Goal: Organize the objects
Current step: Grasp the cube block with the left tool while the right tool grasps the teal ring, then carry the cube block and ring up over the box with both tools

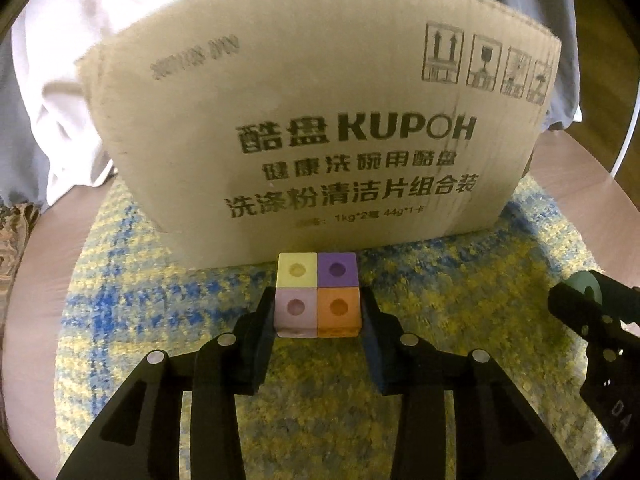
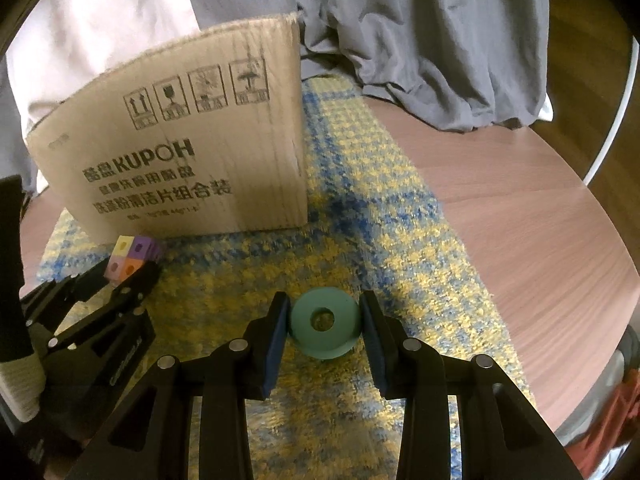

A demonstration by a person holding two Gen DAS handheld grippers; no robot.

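A block of four joined cubes [image 1: 317, 294], yellow, purple, pink and orange, each with a round hole, sits between the fingers of my left gripper [image 1: 319, 312], which is shut on its lower pair. It also shows in the right wrist view [image 2: 130, 259] at the left. My right gripper [image 2: 324, 320] is shut on a green ring [image 2: 323, 327] with a centre hole, held just above the mat. The ring and right gripper appear at the right edge of the left wrist view [image 1: 586, 286]. A KUPOH cardboard box [image 1: 320, 140] stands just behind the cube block.
A yellow and blue woven mat [image 2: 360, 208] lies on a round wooden table [image 2: 520, 208] with a white rim. Grey and white cloth [image 2: 420, 32] hangs behind the box [image 2: 180, 148].
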